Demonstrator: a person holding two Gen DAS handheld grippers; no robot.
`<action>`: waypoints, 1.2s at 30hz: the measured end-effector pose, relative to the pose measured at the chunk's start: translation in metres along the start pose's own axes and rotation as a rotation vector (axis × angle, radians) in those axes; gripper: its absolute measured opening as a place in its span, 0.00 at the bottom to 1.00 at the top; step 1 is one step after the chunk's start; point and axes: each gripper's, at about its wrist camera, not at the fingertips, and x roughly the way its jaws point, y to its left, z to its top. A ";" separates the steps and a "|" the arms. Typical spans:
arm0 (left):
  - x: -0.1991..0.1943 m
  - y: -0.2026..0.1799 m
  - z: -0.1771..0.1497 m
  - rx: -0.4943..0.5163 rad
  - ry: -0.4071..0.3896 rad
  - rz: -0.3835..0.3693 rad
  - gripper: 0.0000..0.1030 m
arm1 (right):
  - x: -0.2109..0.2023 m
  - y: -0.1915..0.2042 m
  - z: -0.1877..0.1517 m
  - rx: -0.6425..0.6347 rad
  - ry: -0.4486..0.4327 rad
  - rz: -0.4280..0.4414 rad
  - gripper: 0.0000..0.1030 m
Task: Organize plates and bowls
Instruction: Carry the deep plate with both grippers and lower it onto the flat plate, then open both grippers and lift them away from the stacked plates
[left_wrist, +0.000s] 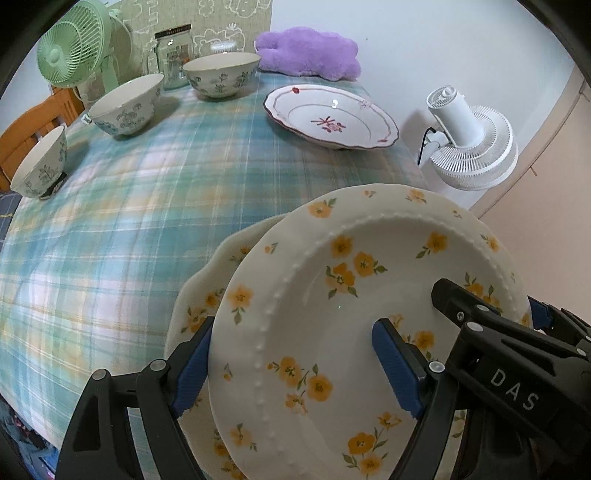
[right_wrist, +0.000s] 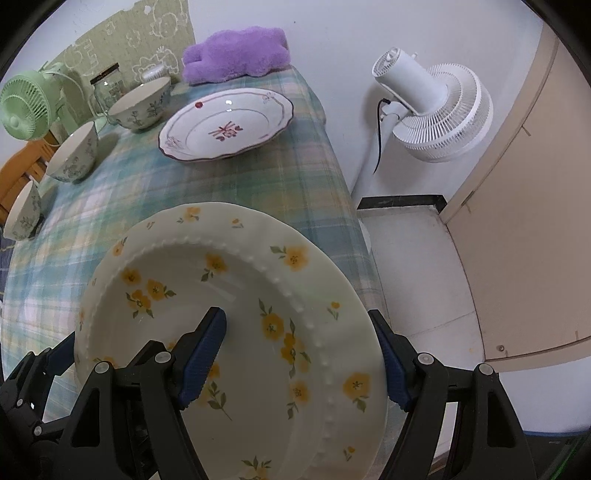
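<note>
A round white plate with yellow flowers (left_wrist: 332, 317) lies on top of a second, scalloped yellow-flower plate (left_wrist: 195, 295) at the table's near edge. My left gripper (left_wrist: 291, 365) straddles its left rim, one blue pad outside, one inside the plate; the jaws stand wide. My right gripper (right_wrist: 303, 362) straddles the right rim of the same plate (right_wrist: 229, 295) the same way. The right gripper also shows in the left wrist view (left_wrist: 487, 314). A white plate with red flowers (left_wrist: 330, 116) lies at the far right. Three blue-flowered bowls (left_wrist: 127, 105) stand along the left.
The table has a blue-green plaid cloth (left_wrist: 129, 221). A green fan (left_wrist: 74, 44), a glass jar (left_wrist: 173, 59) and a purple plush (left_wrist: 310, 53) sit at the back. A white floor fan (right_wrist: 432, 107) stands right of the table, by a beige door (right_wrist: 517, 221).
</note>
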 end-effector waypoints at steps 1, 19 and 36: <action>0.002 -0.001 -0.001 -0.001 0.001 0.005 0.80 | 0.002 0.000 0.000 -0.002 0.003 0.001 0.77; 0.013 -0.011 -0.011 0.009 -0.019 0.115 0.82 | 0.023 0.005 -0.005 -0.054 0.045 -0.024 0.76; -0.016 -0.015 -0.017 0.062 -0.034 0.097 0.84 | 0.001 0.003 -0.010 -0.084 0.063 -0.028 0.57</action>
